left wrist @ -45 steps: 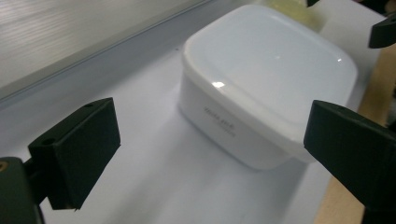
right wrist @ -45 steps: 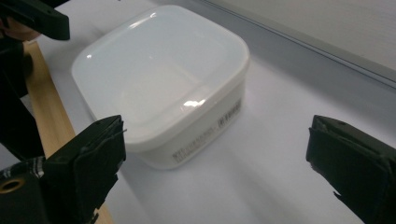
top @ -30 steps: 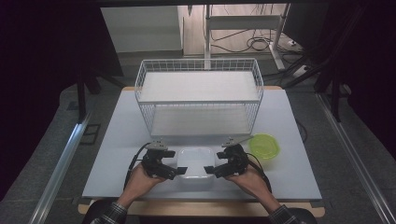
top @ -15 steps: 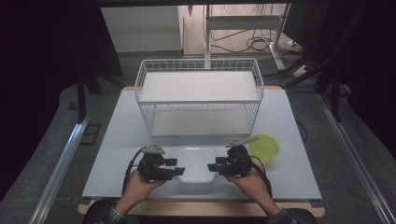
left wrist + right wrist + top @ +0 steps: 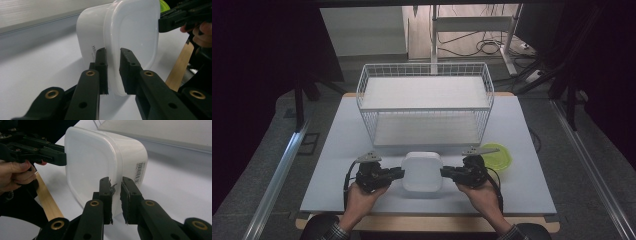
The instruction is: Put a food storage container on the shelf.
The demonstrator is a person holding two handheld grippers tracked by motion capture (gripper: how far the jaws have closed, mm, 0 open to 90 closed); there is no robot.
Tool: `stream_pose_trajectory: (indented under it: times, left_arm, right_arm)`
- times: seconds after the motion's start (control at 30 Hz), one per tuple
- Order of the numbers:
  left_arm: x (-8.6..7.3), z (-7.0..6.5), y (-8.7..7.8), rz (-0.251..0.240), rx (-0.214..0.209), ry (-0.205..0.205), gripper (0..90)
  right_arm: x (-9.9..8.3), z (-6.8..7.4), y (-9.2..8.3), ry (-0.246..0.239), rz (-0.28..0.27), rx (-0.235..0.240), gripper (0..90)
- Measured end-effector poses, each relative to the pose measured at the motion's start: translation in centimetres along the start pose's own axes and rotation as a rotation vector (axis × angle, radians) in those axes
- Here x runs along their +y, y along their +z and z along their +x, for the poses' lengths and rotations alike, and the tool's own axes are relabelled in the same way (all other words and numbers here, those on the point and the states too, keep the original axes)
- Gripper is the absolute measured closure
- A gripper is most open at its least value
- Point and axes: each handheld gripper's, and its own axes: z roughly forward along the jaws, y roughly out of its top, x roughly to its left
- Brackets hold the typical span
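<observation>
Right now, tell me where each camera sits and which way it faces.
High view: fixed above the person's side, looking forward and down on the table, wire basket and green lid; both forearms, left gripper and right gripper show.
Left gripper view: rides the left gripper, looking along its jaws, clamped on the white container's rim.
Right gripper view: rides the right gripper, jaws clamped on the opposite rim.
Shared: each gripper view shows the container and the other gripper beyond it.

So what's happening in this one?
A person holds a white plastic container by its lid rim from both sides, with the left tool and the right tool. Both tools' jaws have just been closing, with the rim between them. It sits in front of the wire basket, with a yellow-green dish beside it.
</observation>
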Motion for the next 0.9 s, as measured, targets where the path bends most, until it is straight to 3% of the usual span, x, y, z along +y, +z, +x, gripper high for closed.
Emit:
stream_pose_trajectory:
  times: [0.47, 0.9]
  left_arm:
    - [1.4, -0.6, -0.5, -0.037, 0.031, 0.031, 79.1]
    - [4.7, -1.2, -1.9, -0.082, 0.068, 0.081, 78.8]
  right_arm:
    - [0.8, 0.4, -0.6, -0.046, -0.067, -0.014, 79.3]
    - [4.0, 1.2, -2.1, -0.097, -0.133, -0.031, 79.3]
